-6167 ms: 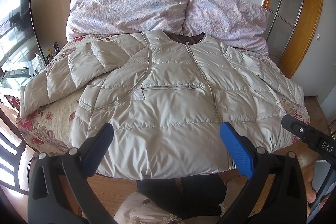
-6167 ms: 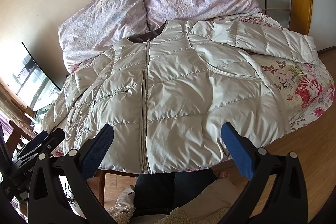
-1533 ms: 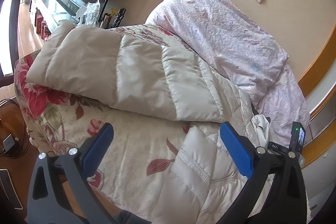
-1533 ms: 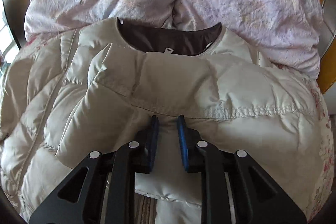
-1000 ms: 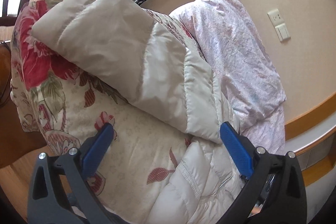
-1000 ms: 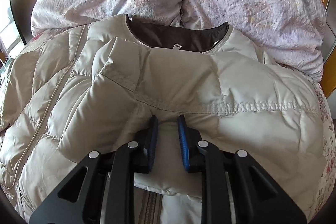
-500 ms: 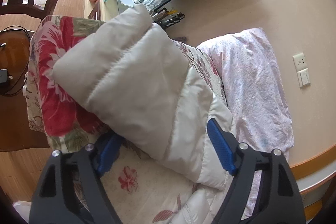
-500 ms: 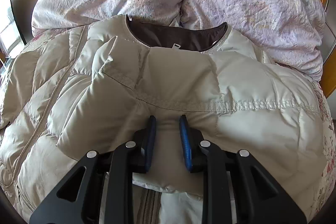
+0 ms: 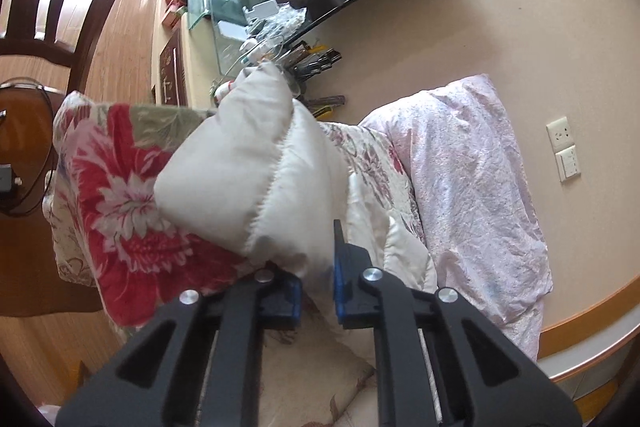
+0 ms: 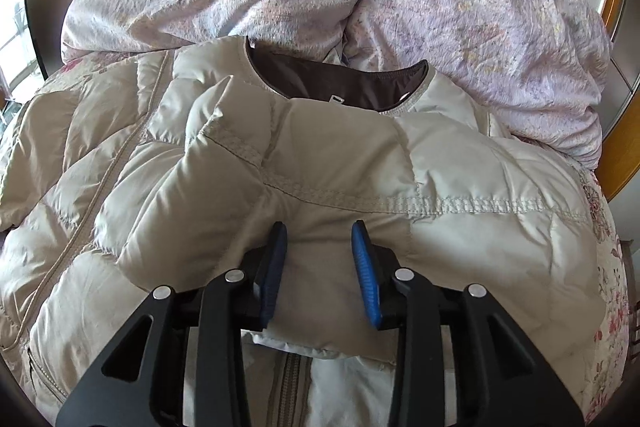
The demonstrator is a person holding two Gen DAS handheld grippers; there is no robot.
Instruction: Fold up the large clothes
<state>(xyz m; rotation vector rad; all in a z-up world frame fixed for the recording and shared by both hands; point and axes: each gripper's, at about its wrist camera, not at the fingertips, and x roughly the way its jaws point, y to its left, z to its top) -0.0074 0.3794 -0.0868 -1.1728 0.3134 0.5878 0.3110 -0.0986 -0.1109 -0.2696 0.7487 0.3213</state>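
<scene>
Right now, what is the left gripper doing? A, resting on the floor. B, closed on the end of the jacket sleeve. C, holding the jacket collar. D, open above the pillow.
B: in the left wrist view the left gripper has its blue pads pinched on the end of the pale padded sleeve, which rises off the flowered bedspread.
</scene>
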